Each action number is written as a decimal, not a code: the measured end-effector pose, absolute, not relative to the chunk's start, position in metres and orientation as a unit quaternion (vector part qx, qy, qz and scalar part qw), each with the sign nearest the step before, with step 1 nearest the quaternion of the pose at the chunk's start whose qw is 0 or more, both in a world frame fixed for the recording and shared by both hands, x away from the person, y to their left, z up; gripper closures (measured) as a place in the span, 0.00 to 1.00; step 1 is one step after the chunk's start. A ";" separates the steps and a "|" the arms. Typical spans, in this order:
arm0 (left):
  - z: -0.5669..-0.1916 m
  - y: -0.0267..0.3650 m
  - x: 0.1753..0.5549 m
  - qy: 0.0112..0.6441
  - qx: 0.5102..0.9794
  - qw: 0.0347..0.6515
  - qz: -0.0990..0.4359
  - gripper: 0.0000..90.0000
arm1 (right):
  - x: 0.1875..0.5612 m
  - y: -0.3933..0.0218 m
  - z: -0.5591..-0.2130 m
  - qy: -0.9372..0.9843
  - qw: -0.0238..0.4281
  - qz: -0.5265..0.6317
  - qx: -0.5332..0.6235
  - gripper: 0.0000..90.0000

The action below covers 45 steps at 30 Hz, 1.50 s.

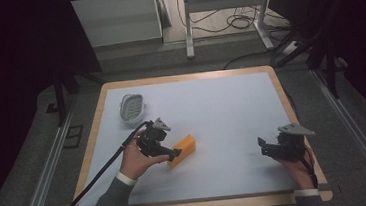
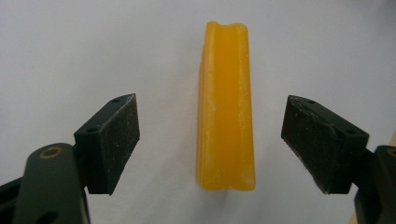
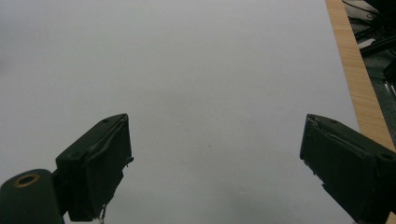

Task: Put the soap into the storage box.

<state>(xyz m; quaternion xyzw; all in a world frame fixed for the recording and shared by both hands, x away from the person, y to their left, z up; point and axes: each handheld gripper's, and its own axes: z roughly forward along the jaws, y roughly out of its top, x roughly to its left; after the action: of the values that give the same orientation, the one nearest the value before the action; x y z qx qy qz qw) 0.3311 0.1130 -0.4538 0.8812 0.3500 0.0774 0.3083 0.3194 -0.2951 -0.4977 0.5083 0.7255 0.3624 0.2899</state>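
At the far left of the white table [image 1: 231, 109], a small grey oval dish [image 1: 133, 107] sits near the back corner, apart from everything else. Just in front of it and toward the middle, the left gripper [image 1: 177, 153] reaches in from the person's left hand [image 1: 135, 161], and its tips meet the near end of an orange block [image 1: 183, 148] lying flat on the tabletop. In the left gripper view, the block [image 2: 226, 112] lies lengthwise between the two black jaws, which stand wide with a clear gap on either side, so neither pad [image 2: 119, 140] touches it. Well apart, near the right edge, the right gripper [image 1: 263, 146] rests low with its jaws spread wide over bare tabletop, holding nothing.
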 end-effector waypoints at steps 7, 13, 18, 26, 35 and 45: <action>-0.464 0.104 0.335 0.355 0.884 0.295 0.076 0.23 | 0.320 -0.296 -0.499 0.726 0.288 0.359 0.511 0.10; -0.477 0.094 0.337 0.358 0.884 0.288 0.084 0.29 | 0.321 -0.295 -0.500 0.726 0.286 0.356 0.514 0.10; -0.486 0.087 0.338 0.357 0.887 0.284 0.071 0.36 | 0.322 -0.297 -0.501 0.723 0.286 0.351 0.521 0.10; -0.495 0.082 0.341 0.357 0.889 0.281 0.053 0.57 | 0.322 -0.299 -0.501 0.723 0.285 0.351 0.523 0.10; -0.495 0.083 0.345 0.362 0.891 0.270 0.050 0.67 | 0.322 -0.298 -0.501 0.723 0.286 0.350 0.522 0.10; -0.491 0.088 0.347 0.361 0.889 0.278 0.043 0.68 | 0.321 -0.299 -0.501 0.723 0.288 0.350 0.521 0.10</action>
<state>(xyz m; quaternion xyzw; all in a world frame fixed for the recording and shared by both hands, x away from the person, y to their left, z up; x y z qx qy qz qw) 0.3472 0.0885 -0.4908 0.8892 0.3606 0.0434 0.2782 0.3214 -0.2991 -0.5010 0.5215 0.7230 0.3502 0.2876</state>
